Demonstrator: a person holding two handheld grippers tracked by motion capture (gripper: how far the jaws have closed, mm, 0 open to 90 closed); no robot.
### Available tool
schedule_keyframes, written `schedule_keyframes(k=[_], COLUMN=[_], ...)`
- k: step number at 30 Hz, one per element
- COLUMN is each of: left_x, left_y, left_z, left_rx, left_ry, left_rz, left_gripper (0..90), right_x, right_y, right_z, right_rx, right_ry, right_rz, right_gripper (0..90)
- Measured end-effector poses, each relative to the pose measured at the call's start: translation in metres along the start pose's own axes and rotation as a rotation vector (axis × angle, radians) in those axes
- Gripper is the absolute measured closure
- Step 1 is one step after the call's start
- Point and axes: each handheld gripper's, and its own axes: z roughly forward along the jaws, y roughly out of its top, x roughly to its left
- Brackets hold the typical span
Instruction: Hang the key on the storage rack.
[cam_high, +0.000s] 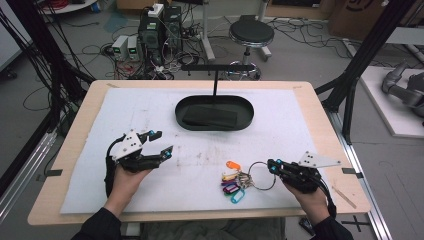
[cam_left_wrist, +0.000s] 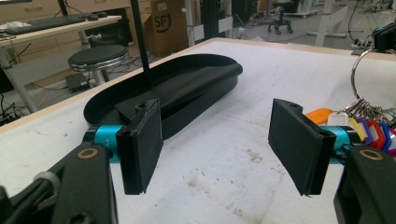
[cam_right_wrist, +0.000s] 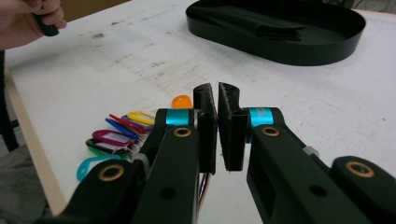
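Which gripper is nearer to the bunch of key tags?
Right. The right gripper is at the metal ring of the key tags; the left gripper stands apart, across the mat.

In the left gripper view, a brown cardboard box (cam_left_wrist: 169, 25) on the floor behind the black oval tray (cam_left_wrist: 187, 84) bears the printed letters "SF" in a dark logo. The coloured plastic key tags (cam_left_wrist: 369, 130) right of that tray show no legible writing.
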Motion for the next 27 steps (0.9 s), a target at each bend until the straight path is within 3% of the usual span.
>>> schedule_keyframes(k=[5,13,21,27], left_x=[-0.001,-0.001,0.000,0.001], left_y=[0.000,0.000,-0.003,-0.006], left_z=[0.000,-0.001,-0.003,-0.017], left_rx=[0.001,0.001,0.016,0.009], left_ry=[-0.006,-0.007,-0.010,0.012], left_rz=[0.002,0.000,0.010,0.002], left_gripper=[34.8,34.8,34.8,34.9], right_x=[0.002,-0.001,0.003,0.006], right_y=[-0.001,-0.002,0.008,0.026], right_z=[0.005,0.006,0.004,0.010], right_rx=[0.039,0.068,0.041,0.023], right_ry=[0.034,0.043,0.077,0.097], right_rz=[0.018,0.042,-0.007,-0.051], right_gripper=[85.6,86.8,88.0,88.2])
